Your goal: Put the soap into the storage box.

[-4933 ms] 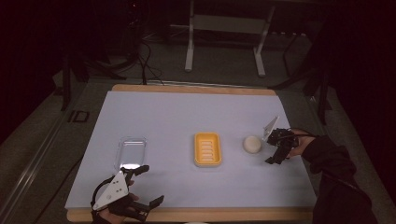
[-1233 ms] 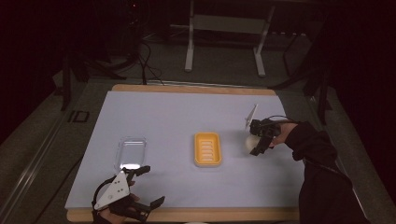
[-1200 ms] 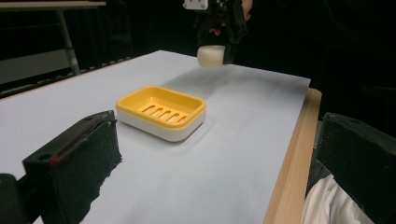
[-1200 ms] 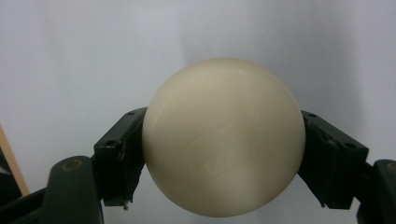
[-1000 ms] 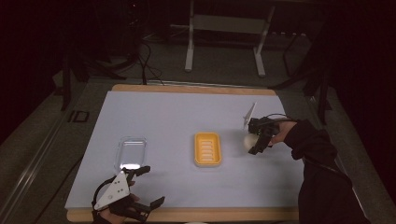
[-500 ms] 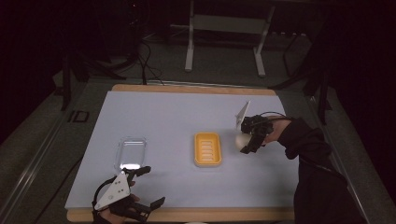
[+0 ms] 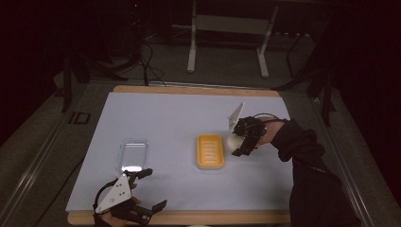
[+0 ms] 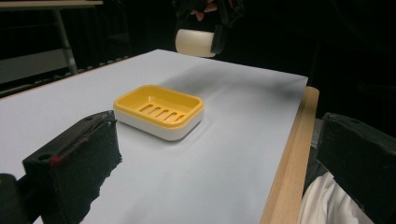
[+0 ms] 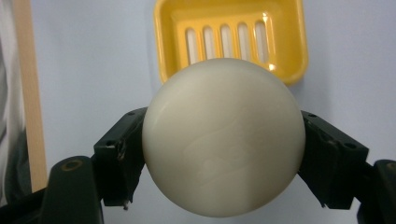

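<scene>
Leftward since the earlier frame, the right claw (image 7: 239, 145) carries its clenched round soap bar (image 9: 223, 135) to the yellow soap dish's (image 7: 210, 151) right edge; placing remains. Left claw (image 7: 147, 189) gapes, empty.

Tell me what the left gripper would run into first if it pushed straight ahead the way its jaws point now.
Probably the yellow soap dish: in the left gripper view it lies straight ahead between the open jaws of the left gripper, with bare table before it. Depth is hard to judge, so it might skim just over the dish.

Soap bar (image 9: 223, 137): smooth, waxy cream sheen. Soap dish (image 9: 231, 37): glossy yellow plastic. Lid (image 7: 133, 154): clear plastic. Table cover (image 7: 165, 123): matt pale sheet; edge (image 8: 287, 154): wood.
</scene>
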`<action>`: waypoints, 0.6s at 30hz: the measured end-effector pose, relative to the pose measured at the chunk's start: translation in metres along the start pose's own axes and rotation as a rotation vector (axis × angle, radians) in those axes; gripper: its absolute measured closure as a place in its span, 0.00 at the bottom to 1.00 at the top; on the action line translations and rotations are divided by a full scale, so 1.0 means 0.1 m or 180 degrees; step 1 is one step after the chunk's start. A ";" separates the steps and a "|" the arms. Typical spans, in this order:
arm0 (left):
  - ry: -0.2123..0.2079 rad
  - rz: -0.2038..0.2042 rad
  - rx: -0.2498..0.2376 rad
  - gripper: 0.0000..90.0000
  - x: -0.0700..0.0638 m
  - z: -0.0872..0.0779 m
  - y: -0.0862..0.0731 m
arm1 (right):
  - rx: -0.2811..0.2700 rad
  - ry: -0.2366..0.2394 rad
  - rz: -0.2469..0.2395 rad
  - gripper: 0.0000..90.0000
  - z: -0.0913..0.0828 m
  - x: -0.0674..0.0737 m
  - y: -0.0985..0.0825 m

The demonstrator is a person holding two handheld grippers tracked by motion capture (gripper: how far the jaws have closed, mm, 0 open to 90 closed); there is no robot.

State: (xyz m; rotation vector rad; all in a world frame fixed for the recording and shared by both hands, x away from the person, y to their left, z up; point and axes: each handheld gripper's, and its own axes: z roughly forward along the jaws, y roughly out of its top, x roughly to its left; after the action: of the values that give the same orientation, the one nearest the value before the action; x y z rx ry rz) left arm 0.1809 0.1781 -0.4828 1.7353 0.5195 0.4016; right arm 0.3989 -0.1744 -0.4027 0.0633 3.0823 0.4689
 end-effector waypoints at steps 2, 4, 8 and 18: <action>-0.0006 0.0000 -0.0001 0.00 0.00 0.00 0.00 | -0.0015 0.0022 0.0003 0.26 0.03 0.01 0.04; -0.0006 0.0001 -0.0004 0.00 0.00 0.00 0.00 | -0.0027 0.0047 -0.0011 0.27 0.07 0.01 0.08; -0.0007 -0.0002 -0.0006 0.00 0.00 -0.01 0.00 | -0.0051 0.0023 -0.0074 0.26 0.14 0.01 0.14; -0.0009 -0.0003 -0.0011 0.00 0.00 -0.02 0.00 | -0.0201 -0.0021 -0.0209 0.26 0.26 0.01 0.28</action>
State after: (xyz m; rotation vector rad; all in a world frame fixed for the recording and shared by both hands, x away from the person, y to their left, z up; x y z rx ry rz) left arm 0.1800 0.1795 -0.4821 1.7319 0.5172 0.3990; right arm 0.3996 -0.1399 -0.4188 -0.0373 3.0493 0.5610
